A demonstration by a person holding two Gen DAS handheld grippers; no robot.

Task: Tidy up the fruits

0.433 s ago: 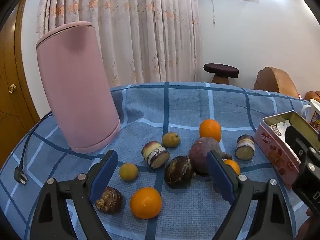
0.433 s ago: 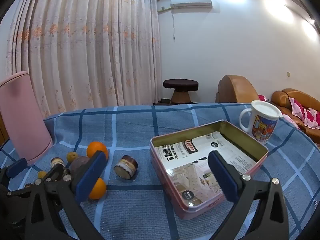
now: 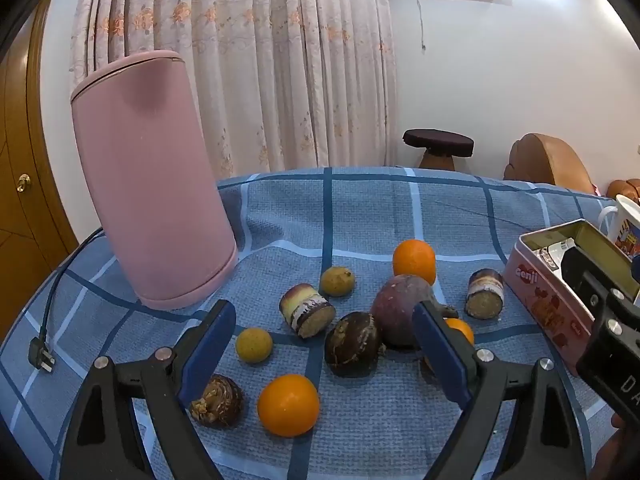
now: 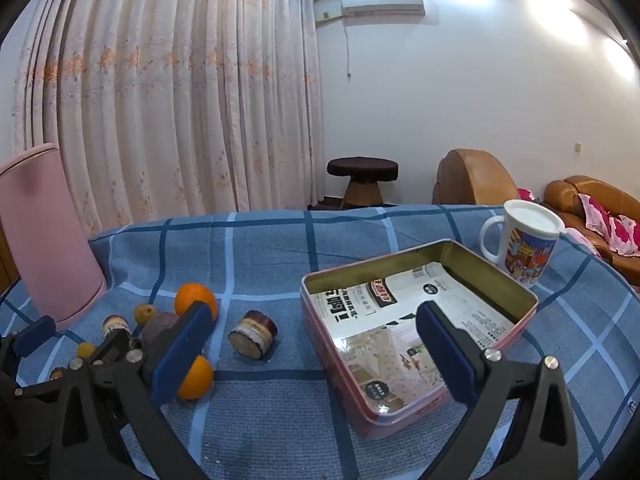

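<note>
Several fruits lie on the blue checked cloth [image 3: 360, 208]: oranges [image 3: 288, 405] [image 3: 414, 255], a dark purple round fruit [image 3: 402, 308], a dark brown fruit [image 3: 353, 344], cut sugarcane pieces [image 3: 307, 310] [image 3: 485, 294], small yellow fruits [image 3: 253, 345] [image 3: 337, 281] and a brown knobbly one [image 3: 218, 400]. My left gripper [image 3: 320, 352] is open and empty, hovering over them. An open pink tin [image 4: 420, 336], lined with printed paper, sits to the right. My right gripper [image 4: 312, 352] is open and empty, in front of the tin's left edge. Sugarcane [image 4: 253, 334] and oranges [image 4: 195, 300] [image 4: 195, 377] show at its left.
A tall pink cylinder appliance [image 3: 150, 184] stands at the back left, its cord and plug [image 3: 40, 358] trailing over the cloth. A lidded printed mug [image 4: 520, 242] stands behind the tin. Curtains, a stool and sofas lie beyond the table.
None of the fruits has moved. Both grippers stay open, with only a very slight shift in view.
</note>
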